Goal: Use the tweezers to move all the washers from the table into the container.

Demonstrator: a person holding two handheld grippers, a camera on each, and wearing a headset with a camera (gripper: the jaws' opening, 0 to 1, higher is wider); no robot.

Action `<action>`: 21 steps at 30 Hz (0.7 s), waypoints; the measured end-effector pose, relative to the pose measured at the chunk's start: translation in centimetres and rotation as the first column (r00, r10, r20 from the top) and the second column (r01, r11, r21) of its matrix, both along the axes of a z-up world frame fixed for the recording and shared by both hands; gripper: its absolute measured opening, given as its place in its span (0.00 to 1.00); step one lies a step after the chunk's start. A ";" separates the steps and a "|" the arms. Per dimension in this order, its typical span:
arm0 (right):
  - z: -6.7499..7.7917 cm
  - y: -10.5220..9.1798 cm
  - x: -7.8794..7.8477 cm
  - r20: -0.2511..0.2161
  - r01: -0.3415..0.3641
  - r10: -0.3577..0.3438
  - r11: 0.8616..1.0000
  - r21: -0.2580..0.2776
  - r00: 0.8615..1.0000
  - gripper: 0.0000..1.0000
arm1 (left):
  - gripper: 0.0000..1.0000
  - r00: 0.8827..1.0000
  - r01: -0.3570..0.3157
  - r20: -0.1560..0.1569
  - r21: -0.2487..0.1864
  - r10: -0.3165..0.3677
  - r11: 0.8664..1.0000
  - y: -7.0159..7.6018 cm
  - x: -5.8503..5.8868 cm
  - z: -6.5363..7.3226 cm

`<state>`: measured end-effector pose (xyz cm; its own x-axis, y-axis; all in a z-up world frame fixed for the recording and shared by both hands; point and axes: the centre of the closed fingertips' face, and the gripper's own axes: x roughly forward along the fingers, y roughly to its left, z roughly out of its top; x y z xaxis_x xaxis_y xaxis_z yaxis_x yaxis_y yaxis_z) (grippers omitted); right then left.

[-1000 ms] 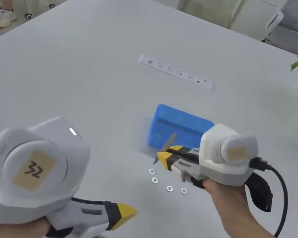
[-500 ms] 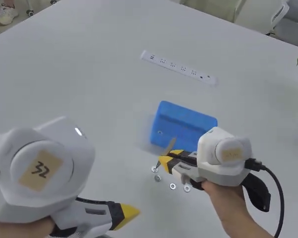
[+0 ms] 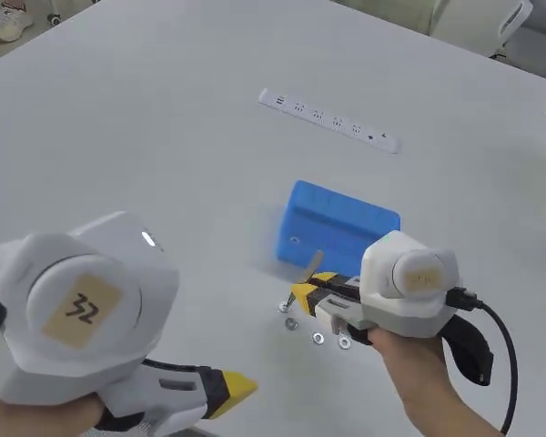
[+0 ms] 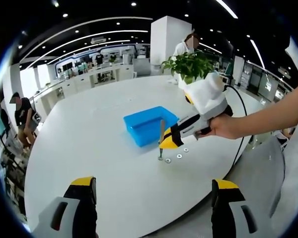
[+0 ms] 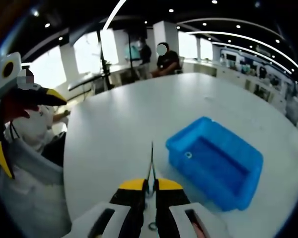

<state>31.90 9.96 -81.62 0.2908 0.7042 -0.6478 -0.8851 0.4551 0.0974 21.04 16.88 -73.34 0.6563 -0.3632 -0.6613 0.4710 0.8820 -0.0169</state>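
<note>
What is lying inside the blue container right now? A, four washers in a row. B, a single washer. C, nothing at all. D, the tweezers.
B: one washer lies on the floor of the blue container, near a corner, while the tweezers sit clamped in the right tongs outside it.

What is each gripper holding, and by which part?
The right gripper clamps the tweezers partway along their length, tips free; the left gripper is open and holds nothing.
</note>
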 end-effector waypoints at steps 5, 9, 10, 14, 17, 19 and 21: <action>0.0 0.2 0.0 0.004 -0.003 0.003 1.000 -0.002 1.000 0.03 | 0.99 1.000 0.002 -0.005 0.008 -0.002 1.000 0.2 -0.1 -0.1; 0.1 0.3 -0.1 0.010 -0.009 0.009 1.000 -0.007 1.000 0.03 | 0.99 1.000 -0.002 -0.006 0.012 0.002 1.000 0.3 -0.2 -0.1; 0.1 0.3 -0.1 0.012 -0.010 0.010 1.000 -0.007 1.000 0.03 | 0.99 1.000 -0.003 -0.006 0.011 0.004 1.000 0.3 -0.2 -0.1; 0.1 0.3 0.1 0.017 -0.013 0.013 1.000 -0.010 1.000 0.03 | 0.99 1.000 -0.001 -0.007 0.016 0.002 1.000 0.3 -0.3 -0.2; 0.1 0.4 0.1 0.021 -0.012 0.012 1.000 -0.009 1.000 0.03 | 0.99 1.000 0.002 -0.009 0.017 -0.002 1.000 0.2 -0.2 -0.2; 0.3 0.4 0.1 0.023 -0.012 0.012 1.000 -0.006 1.000 0.03 | 0.99 1.000 0.005 -0.009 0.020 -0.004 1.000 0.2 -0.2 -0.1; 0.1 0.4 0.1 0.028 -0.017 0.018 1.000 -0.013 0.999 0.03 | 0.99 1.000 0.003 -0.007 0.019 -0.003 1.000 0.2 -0.1 -0.1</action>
